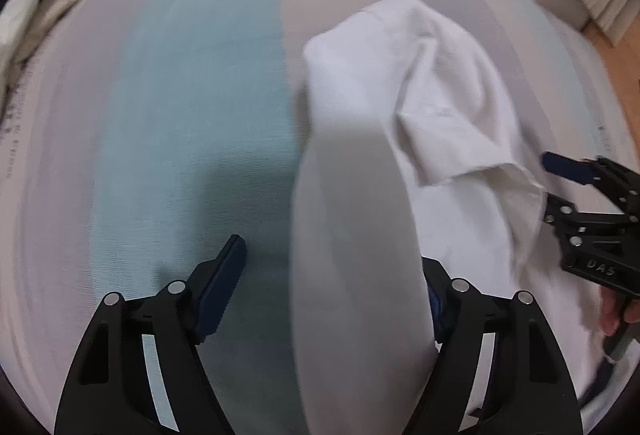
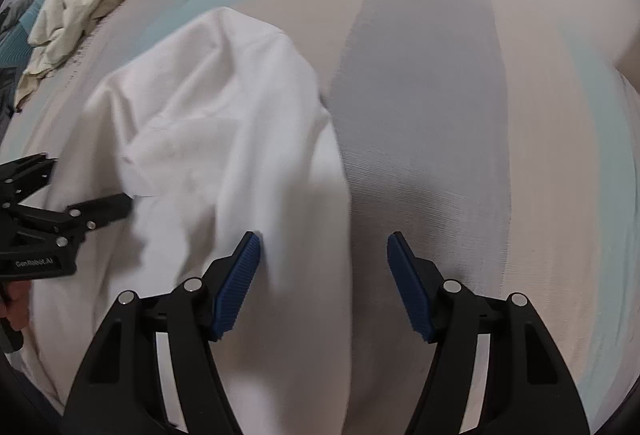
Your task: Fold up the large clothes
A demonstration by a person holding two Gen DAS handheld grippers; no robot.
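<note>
Your left gripper [image 1: 332, 291] points steeply down at a bed [image 1: 192, 115] covered with broad stripes of pale teal, beige and white. Fingers [image 1: 224, 283] stand apart. A fold of the white garment [image 1: 400, 107] hangs between them, lying against the right-hand blue pad and hiding most of it; the left pad is clear of the cloth, with striped cover showing in the gap. No pinch visible: left fingers open around the fabric.

Your right gripper [image 2: 324, 283] is also angled down. Its fingers [image 2: 238, 283] are spread. The garment's edge [image 2: 224, 123] drapes down past the left pad, just beside or brushing it, blurred there. The right pad is well clear, over bare cover. Right fingers open, nothing clamped.

The garment lies rumpled on the bed between the two tools, bunched with raised folds and a turned-up hem edge near the right gripper as seen from the left wrist view. Much of both views is motion-blurred.

Each gripper shows at the edge of the other's view; in the left wrist view a hand [image 1: 616, 311] is on the right gripper's handle.

At the far edge of the bed: a pile of other clothes [image 2: 80, 7], cream and black pieces, well apart from the white garment. A strip of wooden floor [image 1: 620, 47] shows beyond the bed.
</note>
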